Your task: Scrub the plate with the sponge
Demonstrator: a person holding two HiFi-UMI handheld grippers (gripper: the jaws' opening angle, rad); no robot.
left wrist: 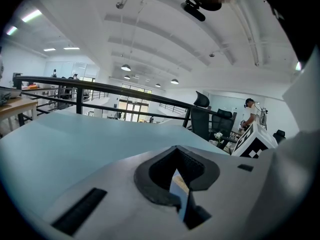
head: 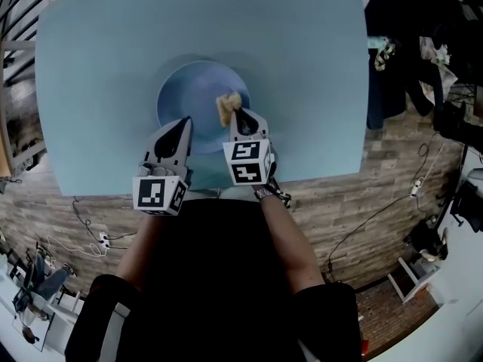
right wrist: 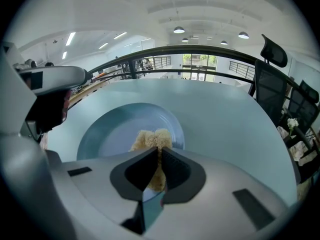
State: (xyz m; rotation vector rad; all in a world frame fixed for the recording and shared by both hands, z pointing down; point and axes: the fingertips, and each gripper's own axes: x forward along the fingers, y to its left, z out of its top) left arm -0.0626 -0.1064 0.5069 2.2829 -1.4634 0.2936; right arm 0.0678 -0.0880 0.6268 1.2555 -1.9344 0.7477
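Holds the left tongs [head: 183,124] forward with jaws pressed together, nothing seen between them. Clamps the sponge [head: 228,105] in the right tongs [head: 240,116], just right of the left pair, both forearms [head: 290,240] bare and extended side by side.

Part of sponge [right wrist: 151,139] inside the right tongs [right wrist: 158,151]; near rim of plate [right wrist: 112,129] probably behind them.

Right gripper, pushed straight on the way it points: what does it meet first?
The right gripper is shut on the sponge, which sticks out ahead of its fingers. Going straight on, the sponge would probably meet the plate first. Whether it already touches is unclear.
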